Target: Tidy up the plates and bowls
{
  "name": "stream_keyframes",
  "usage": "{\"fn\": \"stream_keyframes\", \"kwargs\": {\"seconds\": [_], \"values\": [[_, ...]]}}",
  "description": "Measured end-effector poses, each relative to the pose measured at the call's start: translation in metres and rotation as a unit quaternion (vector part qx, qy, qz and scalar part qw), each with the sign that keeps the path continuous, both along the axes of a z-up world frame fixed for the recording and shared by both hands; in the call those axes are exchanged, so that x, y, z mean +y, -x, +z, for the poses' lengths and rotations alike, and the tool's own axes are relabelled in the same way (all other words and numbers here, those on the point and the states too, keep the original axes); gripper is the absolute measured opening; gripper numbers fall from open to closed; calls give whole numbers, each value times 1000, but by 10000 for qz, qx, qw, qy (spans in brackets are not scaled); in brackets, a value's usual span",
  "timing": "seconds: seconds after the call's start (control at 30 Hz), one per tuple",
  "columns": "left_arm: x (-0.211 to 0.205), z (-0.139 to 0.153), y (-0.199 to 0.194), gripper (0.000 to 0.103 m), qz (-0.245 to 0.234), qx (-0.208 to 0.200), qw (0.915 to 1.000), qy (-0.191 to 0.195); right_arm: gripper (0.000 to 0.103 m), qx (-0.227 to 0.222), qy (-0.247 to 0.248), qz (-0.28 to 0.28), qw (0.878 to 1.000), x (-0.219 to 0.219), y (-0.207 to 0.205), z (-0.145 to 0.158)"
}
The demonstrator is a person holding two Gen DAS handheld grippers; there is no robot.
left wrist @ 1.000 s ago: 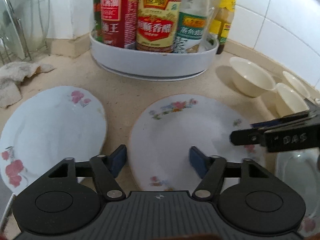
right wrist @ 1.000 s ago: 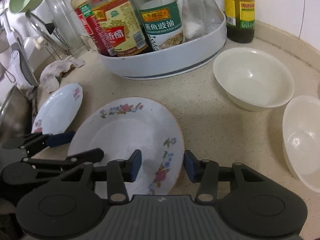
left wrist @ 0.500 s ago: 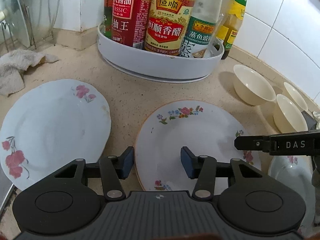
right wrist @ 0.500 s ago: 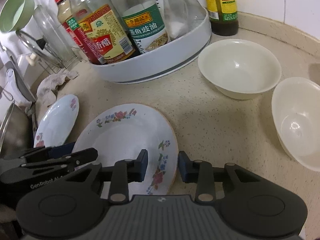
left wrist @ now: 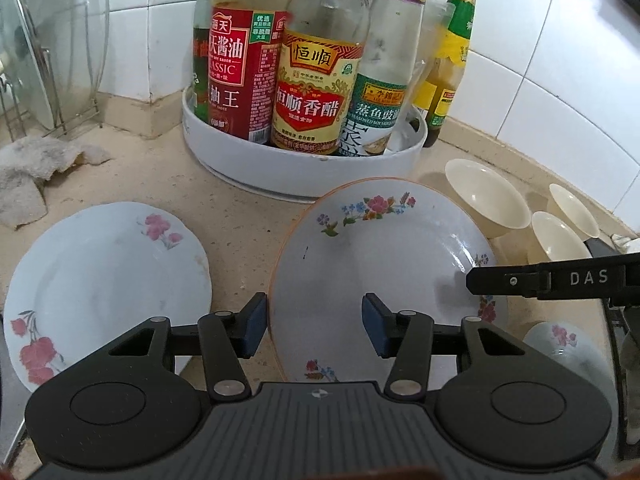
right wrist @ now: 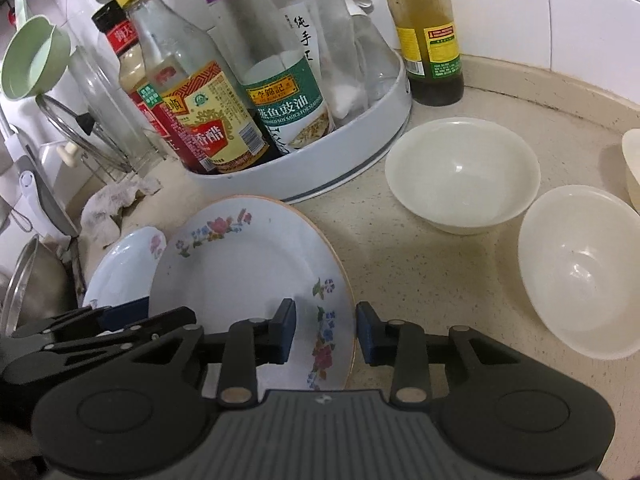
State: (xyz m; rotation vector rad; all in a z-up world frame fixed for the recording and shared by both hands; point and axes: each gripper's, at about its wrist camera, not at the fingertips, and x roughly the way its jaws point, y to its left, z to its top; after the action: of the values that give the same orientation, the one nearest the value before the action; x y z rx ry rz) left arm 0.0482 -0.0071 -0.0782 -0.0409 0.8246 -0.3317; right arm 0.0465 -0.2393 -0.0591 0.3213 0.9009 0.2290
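So the flowered plate (right wrist: 248, 272) with the orange rim is tilted up off the counter (right wrist: 420, 264), and both grippers are at it. The right gripper (right wrist: 325, 330) has the plate's right rim sitting between its fingers; its jaws just narrowed, but there's a visible sliver of space on the outer side, so I can't tell if the pads actually press the rim. The left gripper (left wrist: 314, 326) straddles the plate's left rim, one blue pad outside the edge, the other over the plate face with a clear gap. Its jaws have also just been closing, though they look loose around the rim to me, not clamped.

Left of the left gripper lies a second plate (left wrist: 108, 288) with pink flowers, flat on the counter. Straight ahead of both grippers is a round white tray (left wrist: 304, 160) packed with sauce bottles (left wrist: 316, 80), soy sauce and vinegar by the labels, plus a plastic bag. One more dark bottle (right wrist: 430, 40) stands outside the tray, by the wall.

To the right of the right gripper sit two cream bowls (right wrist: 460, 172), both empty, with the edge of a third just peeking in. A crumpled rag (left wrist: 32, 164) lies far left.
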Motion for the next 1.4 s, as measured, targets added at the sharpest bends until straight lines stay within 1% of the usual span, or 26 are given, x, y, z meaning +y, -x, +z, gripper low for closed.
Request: {"fn": "stream_keyframes", "kwargs": {"seconds": [0.1, 0.37, 0.63, 0.8, 1.1, 1.4], "values": [[-2, 2, 0, 58, -59, -36, 10000, 47, 33, 24, -170, -73, 9998, -7, 1, 2], [-12, 14, 4, 59, -279, -165, 9994, 143, 33, -76, -182, -249, 9995, -18, 18, 16], [-29, 20, 15, 59, -706, -262, 9970, 175, 33, -100, -135, -527, 9985, -33, 45, 29], [-42, 22, 26, 60, -1063, -268, 9938, 172, 33, -56, -106, -817, 9966, -45, 66, 31], [-63, 17, 46, 60, -1666, -219, 9857, 116, 33, 174, -126, -1300, 9913, -61, 105, 26], [-79, 15, 63, 61, -2077, -188, 9779, 127, 33, 334, -168, -1718, 9844, -72, 138, 23]]}}
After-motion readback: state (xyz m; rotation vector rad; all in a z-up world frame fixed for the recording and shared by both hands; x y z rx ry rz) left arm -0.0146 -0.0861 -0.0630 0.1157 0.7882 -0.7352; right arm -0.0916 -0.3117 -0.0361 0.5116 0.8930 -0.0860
